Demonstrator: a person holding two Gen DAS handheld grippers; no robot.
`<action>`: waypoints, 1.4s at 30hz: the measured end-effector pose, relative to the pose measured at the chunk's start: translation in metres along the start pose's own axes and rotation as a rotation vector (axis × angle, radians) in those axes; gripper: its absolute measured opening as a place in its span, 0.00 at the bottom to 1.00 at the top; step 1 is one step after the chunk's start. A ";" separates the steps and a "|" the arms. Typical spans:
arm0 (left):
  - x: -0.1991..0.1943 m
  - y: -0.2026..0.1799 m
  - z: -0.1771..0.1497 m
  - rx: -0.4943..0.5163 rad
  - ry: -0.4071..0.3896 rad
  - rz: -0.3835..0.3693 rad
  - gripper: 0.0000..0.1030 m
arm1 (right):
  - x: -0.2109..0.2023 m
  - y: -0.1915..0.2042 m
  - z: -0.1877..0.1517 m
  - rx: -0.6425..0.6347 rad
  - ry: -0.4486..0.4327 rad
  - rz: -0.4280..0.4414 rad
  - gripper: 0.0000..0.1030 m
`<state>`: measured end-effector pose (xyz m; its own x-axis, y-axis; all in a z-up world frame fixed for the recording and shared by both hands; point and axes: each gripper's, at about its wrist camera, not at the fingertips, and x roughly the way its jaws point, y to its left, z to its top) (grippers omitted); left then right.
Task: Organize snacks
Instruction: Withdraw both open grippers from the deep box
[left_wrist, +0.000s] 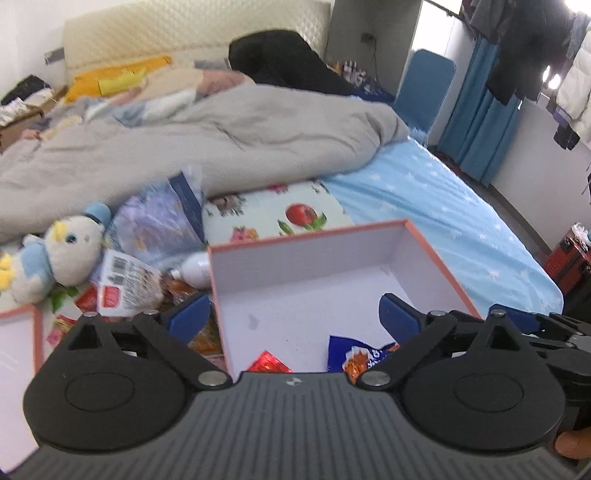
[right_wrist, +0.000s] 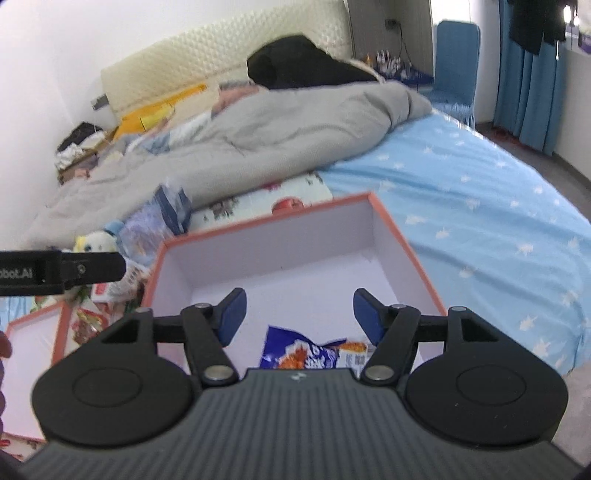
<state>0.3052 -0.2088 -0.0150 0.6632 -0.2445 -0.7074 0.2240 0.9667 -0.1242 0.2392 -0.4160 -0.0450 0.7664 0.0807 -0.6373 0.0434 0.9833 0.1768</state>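
An open pink-rimmed box (left_wrist: 436, 258) with a white inside sits on the bed; it also shows in the right wrist view (right_wrist: 391, 225). Inside lie a blue snack packet (left_wrist: 360, 356), also in the right wrist view (right_wrist: 303, 352), and a red packet (left_wrist: 269, 363). My left gripper (left_wrist: 295, 314) is open and empty above the box's near left part. My right gripper (right_wrist: 299, 314) is open and empty over the blue packet. Loose snack packets (left_wrist: 125, 284) lie left of the box, beside a large clear blue bag (left_wrist: 159, 221).
A plush bird (left_wrist: 62, 251) lies at the left. A second pink-rimmed tray or lid (right_wrist: 61, 325) lies left of the box. A grey duvet (left_wrist: 221, 147) is heaped behind. The blue star sheet (right_wrist: 480, 206) stretches right to the bed's edge.
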 end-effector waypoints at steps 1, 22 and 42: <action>-0.007 0.001 0.002 -0.002 -0.011 0.007 0.98 | -0.003 0.002 0.002 0.001 -0.009 0.000 0.67; -0.155 0.069 -0.017 -0.104 -0.023 0.060 1.00 | -0.040 0.099 -0.011 -0.123 -0.069 0.104 0.78; -0.200 0.116 -0.038 -0.251 0.213 -0.042 1.00 | -0.012 0.181 -0.045 -0.205 0.032 0.184 0.78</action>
<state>0.1715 -0.0448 0.0857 0.4868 -0.2890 -0.8243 0.0475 0.9510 -0.3054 0.2088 -0.2314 -0.0390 0.7288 0.2627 -0.6323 -0.2278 0.9639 0.1379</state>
